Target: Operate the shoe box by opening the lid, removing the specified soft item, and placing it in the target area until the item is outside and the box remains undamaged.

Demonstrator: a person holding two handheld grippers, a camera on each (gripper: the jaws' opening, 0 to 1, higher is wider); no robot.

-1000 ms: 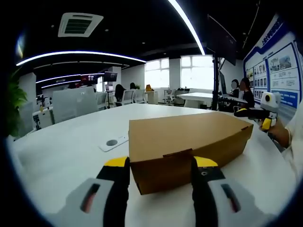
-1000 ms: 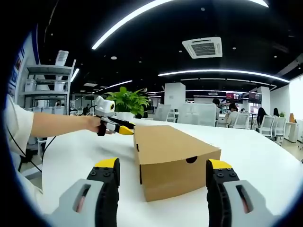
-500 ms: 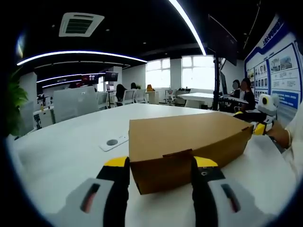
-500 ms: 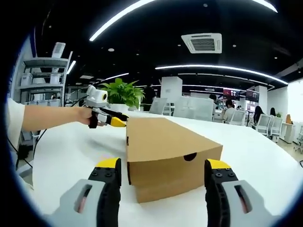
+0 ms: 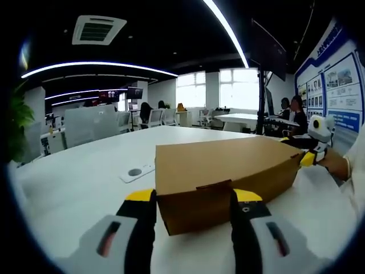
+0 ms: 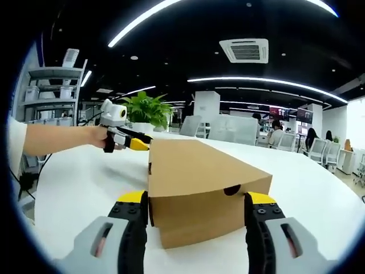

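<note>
— 2 grippers, 1 box. Where does the shoe box sit?

— On the white worktop, lid shut. It is brown cardboard. In the left gripper view 1 short end faces the camera, with a small tab at the lid's lower edge. In the right gripper view the shoe box shows its other short end, with a half-round finger hole under the lid's edge.

— And the left gripper?

— Its fingers stand apart, 1 on each side of the near end of the box, holding nothing. I cannot tell whether they touch the cardboard. In the right gripper view the left gripper comes in from the left, held by a hand, its yellow tips just beside the far corner of the lid.

— The right gripper?

— Fingers apart too, flanking the near end, close to the box walls. In the left gripper view the right gripper shows at the far right corner of the box.

— Anything else on the worktop?

— 1 flat white plate with a round socket, left of the box. A potted plant stands beyond it in the right gripper view.
</note>
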